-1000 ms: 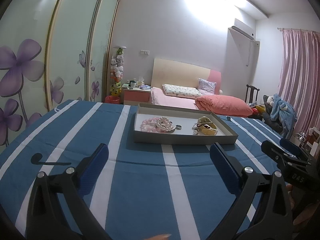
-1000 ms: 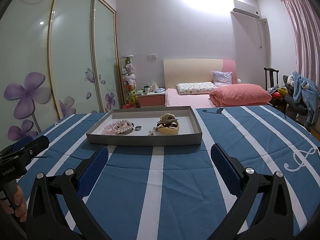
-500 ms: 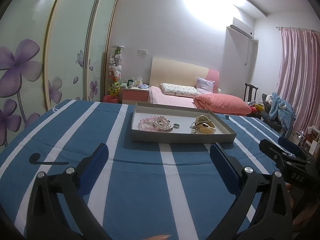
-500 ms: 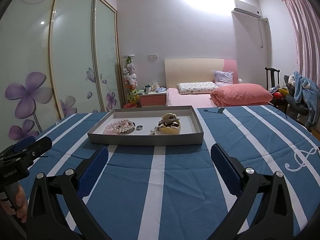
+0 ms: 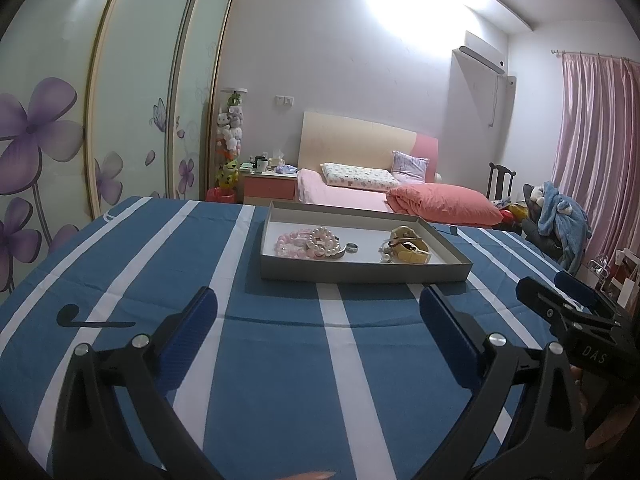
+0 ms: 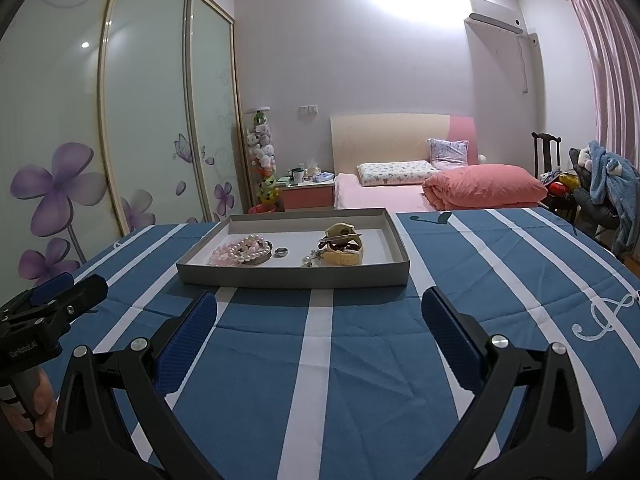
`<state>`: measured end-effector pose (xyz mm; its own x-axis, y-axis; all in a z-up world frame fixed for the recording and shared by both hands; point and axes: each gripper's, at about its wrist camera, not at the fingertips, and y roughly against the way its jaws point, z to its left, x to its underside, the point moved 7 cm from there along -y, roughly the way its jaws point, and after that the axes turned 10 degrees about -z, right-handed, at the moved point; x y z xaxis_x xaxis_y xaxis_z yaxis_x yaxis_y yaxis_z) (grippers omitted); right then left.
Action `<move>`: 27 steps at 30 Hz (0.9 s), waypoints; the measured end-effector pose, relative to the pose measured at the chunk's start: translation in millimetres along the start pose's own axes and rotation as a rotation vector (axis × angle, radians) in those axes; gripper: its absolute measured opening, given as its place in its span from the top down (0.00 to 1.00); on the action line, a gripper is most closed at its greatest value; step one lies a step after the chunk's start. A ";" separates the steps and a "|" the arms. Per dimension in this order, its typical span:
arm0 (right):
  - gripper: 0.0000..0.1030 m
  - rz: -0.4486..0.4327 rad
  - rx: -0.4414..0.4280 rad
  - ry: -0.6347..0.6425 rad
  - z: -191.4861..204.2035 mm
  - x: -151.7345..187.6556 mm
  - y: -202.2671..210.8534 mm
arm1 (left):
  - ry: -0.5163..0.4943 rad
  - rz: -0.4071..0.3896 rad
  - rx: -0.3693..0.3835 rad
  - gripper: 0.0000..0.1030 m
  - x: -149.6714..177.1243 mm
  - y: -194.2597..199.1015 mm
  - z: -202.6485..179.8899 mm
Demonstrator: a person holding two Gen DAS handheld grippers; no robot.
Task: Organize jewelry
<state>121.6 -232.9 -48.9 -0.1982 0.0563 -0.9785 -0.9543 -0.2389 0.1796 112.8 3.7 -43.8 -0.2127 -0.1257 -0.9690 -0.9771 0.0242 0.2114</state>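
Both claws hang wide apart and hold nothing, the left claw (image 5: 318, 308) and the right claw (image 6: 320, 310) over the striped cloth (image 6: 360, 360) of the counter; nothing stands between them and the tray (image 6: 292, 276) just ahead; its near wall could catch a low finger and shove it; inside, the bead bracelets (image 6: 244, 252) lie heaped and touching, so one may drag another; the ring (image 6: 281, 252) beside them could slip; the tan clip (image 6: 342, 246) lies right; a bed (image 6: 400, 196) well beyond.

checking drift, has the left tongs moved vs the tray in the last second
Yes. The left tongs swung slightly rightward: the tray sits further left in its view.
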 end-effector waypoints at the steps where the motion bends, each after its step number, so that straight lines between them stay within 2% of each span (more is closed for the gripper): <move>1: 0.02 0.001 -0.001 -0.001 0.2 0.4 0.2 | 0.000 0.000 0.000 0.04 -0.1 0.0 0.0; 27: 0.02 0.002 -0.002 -0.001 0.7 0.4 0.5 | -0.002 0.000 0.006 0.04 2.5 -1.0 -2.1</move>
<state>120.9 -232.3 -49.1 -0.1999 0.0568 -0.9782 -0.9535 -0.2411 0.1809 113.2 1.3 -46.2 -0.2131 -0.1236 -0.9692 -0.9770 0.0298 0.2110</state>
